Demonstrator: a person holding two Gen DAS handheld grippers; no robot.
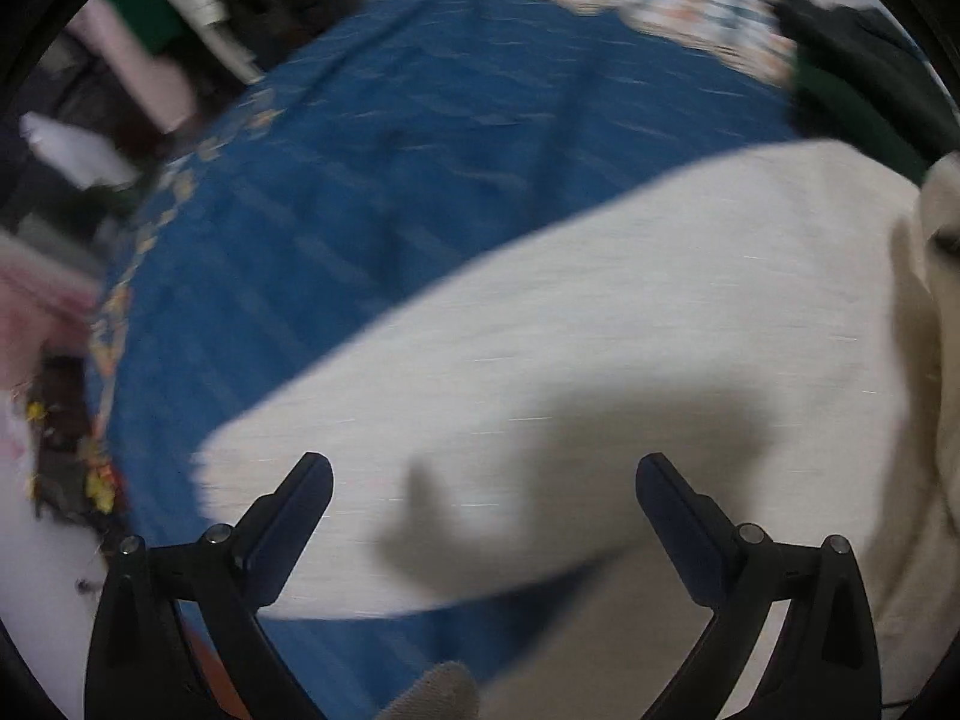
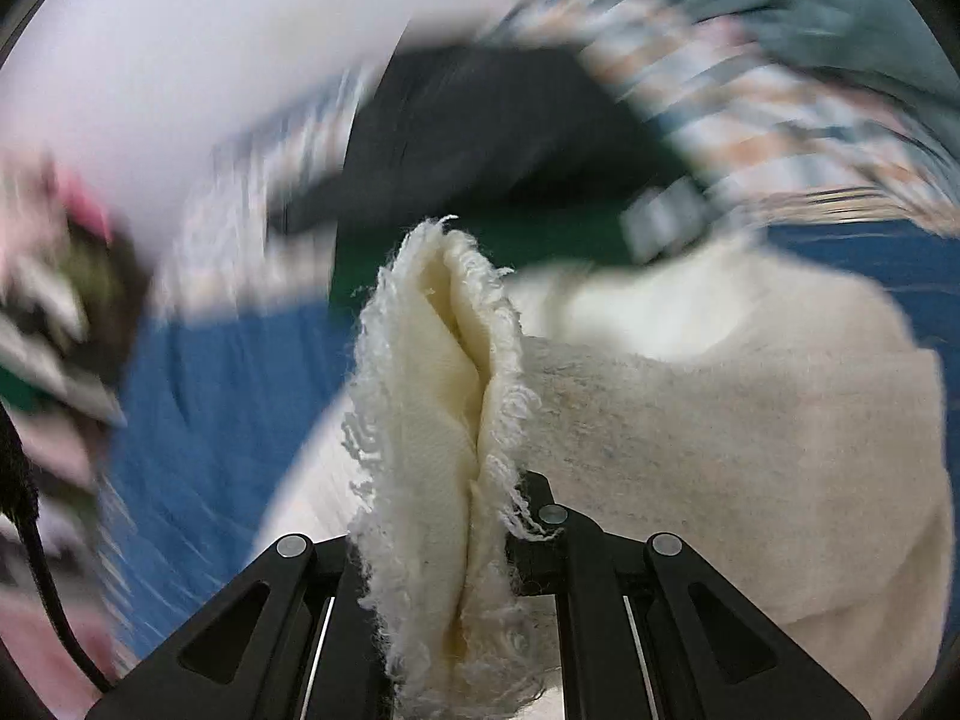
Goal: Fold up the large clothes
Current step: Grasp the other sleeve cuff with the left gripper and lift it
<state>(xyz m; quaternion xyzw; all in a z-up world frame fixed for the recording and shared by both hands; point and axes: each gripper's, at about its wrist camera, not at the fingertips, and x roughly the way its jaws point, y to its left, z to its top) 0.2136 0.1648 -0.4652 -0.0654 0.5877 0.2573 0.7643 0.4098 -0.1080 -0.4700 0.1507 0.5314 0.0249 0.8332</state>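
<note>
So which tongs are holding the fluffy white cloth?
The right tongs: they are shut on the frayed edge of the white cloth. The left tongs stand wide open above it, with nothing between them.

Left claw (image 1: 483, 480) agape, right claw (image 2: 480, 498) clamped.

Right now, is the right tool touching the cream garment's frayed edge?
Touching. The right wrist view shows the right tool shut on the frayed edge of the cream garment, fabric bunched between its fingers.

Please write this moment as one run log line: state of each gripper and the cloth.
left gripper: open, empty, above cream garment | right gripper: shut on frayed edge | surface: blue bedspread
</note>
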